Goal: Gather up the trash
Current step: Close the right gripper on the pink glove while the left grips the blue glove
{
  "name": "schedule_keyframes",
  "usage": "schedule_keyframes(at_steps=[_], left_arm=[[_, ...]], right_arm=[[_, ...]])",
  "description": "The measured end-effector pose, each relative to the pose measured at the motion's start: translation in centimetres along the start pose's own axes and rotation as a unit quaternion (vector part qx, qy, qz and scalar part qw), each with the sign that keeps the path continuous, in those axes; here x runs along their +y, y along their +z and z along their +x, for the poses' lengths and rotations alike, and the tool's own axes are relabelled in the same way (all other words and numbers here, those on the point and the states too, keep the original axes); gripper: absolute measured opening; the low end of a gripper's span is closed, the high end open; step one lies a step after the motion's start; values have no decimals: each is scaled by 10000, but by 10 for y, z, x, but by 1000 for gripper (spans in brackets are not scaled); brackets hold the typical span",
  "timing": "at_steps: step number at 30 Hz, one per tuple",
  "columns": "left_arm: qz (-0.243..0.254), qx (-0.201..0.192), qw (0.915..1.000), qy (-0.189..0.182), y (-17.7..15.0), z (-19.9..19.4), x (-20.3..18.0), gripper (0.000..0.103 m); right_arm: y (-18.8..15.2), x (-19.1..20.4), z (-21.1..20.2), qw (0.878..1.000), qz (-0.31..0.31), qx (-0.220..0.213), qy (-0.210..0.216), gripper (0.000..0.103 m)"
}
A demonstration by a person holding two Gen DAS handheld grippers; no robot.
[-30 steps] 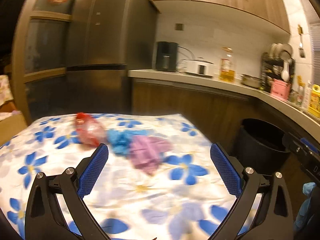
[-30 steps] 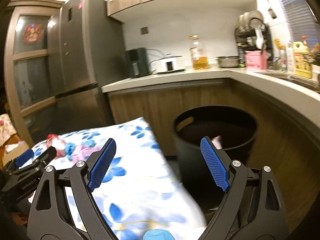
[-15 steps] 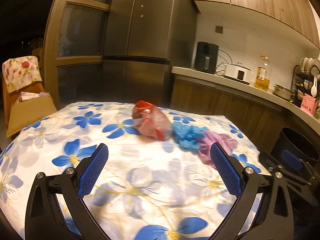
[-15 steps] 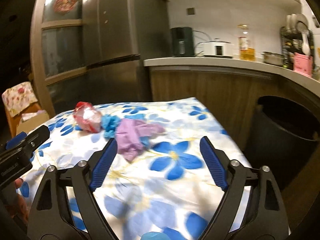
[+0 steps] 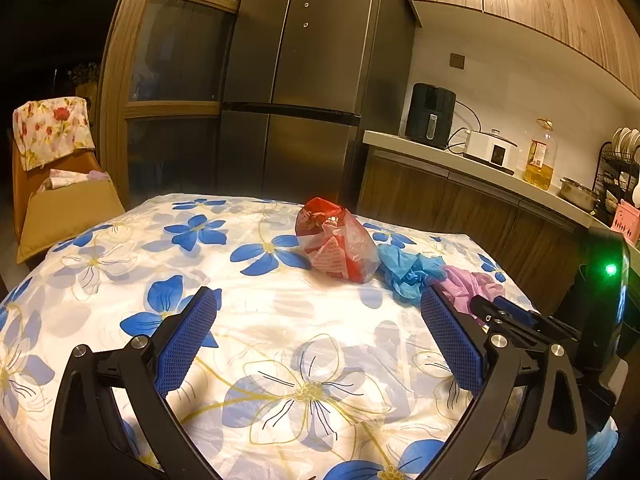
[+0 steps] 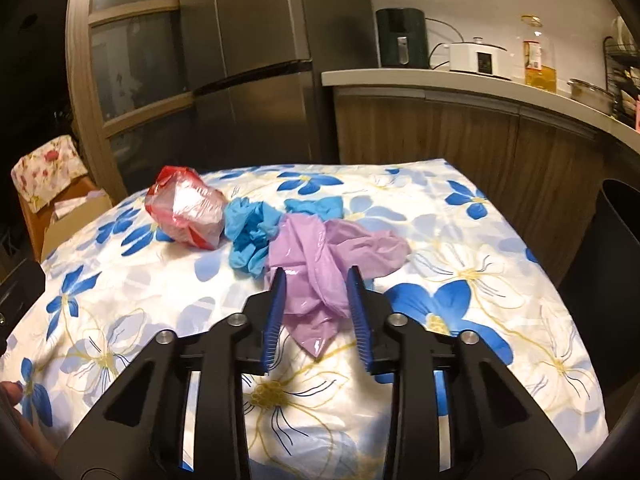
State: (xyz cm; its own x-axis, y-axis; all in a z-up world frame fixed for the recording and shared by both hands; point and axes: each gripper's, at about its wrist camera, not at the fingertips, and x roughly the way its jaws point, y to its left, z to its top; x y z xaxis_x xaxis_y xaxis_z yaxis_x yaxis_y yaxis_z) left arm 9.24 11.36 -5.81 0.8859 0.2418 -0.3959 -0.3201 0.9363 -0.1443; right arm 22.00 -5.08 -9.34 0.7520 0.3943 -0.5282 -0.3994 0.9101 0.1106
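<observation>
On the flower-print tablecloth (image 5: 120, 264) lie three pieces of trash in a row: a red and clear plastic bag (image 5: 336, 248) (image 6: 188, 212), a crumpled blue glove (image 5: 408, 272) (image 6: 250, 232) and a purple plastic bag (image 5: 472, 284) (image 6: 332, 248). My right gripper (image 6: 316, 276) has its jaws closing around the near end of the purple bag, and the pads touch its sides. It also shows in the left wrist view as the right gripper (image 5: 500, 312). My left gripper (image 5: 318, 296) hangs open over the cloth, short of the red bag, with nothing between its fingers.
A black bin (image 6: 612, 272) stands right of the table by the wooden cabinets. A tall fridge (image 5: 304, 92) rises behind the table. A chair with a floral cover (image 5: 52, 128) and a cardboard box (image 5: 68, 208) stand at the left. The counter (image 6: 460, 80) holds appliances.
The right gripper swung from over the bin to the table, came down on the purple bag and narrowed its jaws around it. The left gripper shifted along the table and stayed open.
</observation>
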Motion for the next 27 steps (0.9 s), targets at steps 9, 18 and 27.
schedule_keyframes(at_steps=[9, 18, 27], left_arm=[[24, 16, 10000, 19, -1, 1, -2, 97], [107, 11, 9999, 36, -2, 2, -6, 97], [216, 275, 9986, -398, 2, 33, -43, 97]], right_arm=[[-1, 1, -5, 9998, -45, -76, 194, 0], [-2, -23, -60, 9973, 346, -545, 342, 0], [-11, -50, -98, 9953, 563, -746, 238, 0]])
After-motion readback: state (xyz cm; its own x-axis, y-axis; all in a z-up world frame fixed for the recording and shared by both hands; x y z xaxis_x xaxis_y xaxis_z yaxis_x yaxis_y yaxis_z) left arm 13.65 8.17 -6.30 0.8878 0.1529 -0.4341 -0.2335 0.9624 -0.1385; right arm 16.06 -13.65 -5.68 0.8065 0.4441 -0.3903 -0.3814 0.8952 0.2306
